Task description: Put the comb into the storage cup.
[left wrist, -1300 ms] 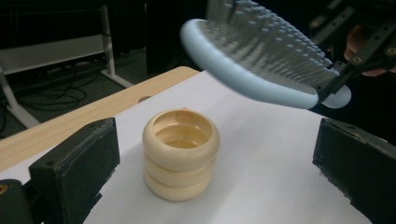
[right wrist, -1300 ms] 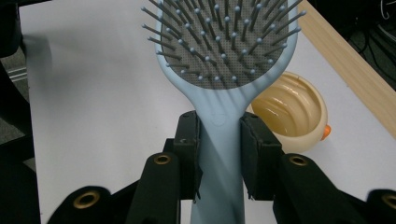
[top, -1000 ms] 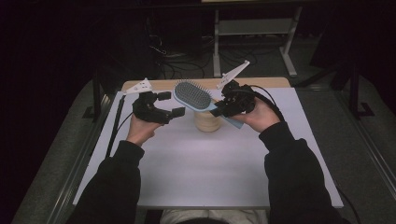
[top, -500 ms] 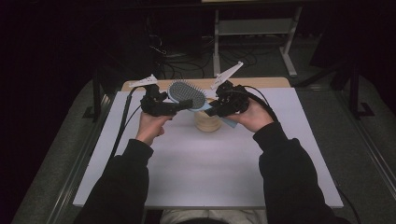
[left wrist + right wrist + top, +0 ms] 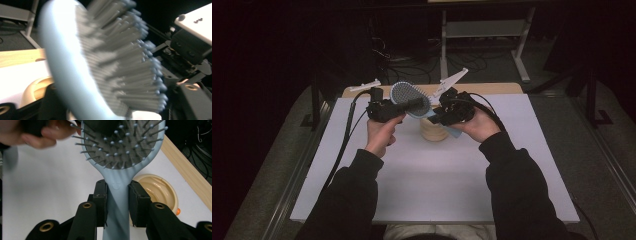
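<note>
High view first: the hairbrush (image 5: 410,96) is held in the air over the far half of the white mat (image 5: 437,200). Its head lies toward 10 o'clock and its handle slopes down toward 4 o'clock, just above the beige cup (image 5: 434,132).

Your right gripper (image 5: 439,116) has the handle. In the right gripper view both pads sit flat against the sides of the pale blue neck (image 5: 116,202), narrow and square, with the cup (image 5: 155,192) below at 3 o'clock.

Your left gripper (image 5: 418,103) comes in from 9 o'clock, and its jaws have just been closing with the brush head between them. One black jaw lies across the bristles and the other seems to sit behind the back of the head, so I read it as clamped on the head. The left gripper view is blurred, but it shows the brush (image 5: 75,75) right up against the camera.

This looks like a hand-over or a two-handed steadying, so do these things:

- Keep the right pads tight on the neck until the left grip proves itself. Bristles are springy and will give under a pad.
- Test the left hold with a small tug toward 9 o'clock before you loosen anything.
- If the head rocks, open the left jaws a little and reseat them nearer the solid rim at 12 o'clock of the head.
- Hold both hands level, because twisting one against the other will lever the handle out.
- Stay clear of the cup's lip below.
</note>
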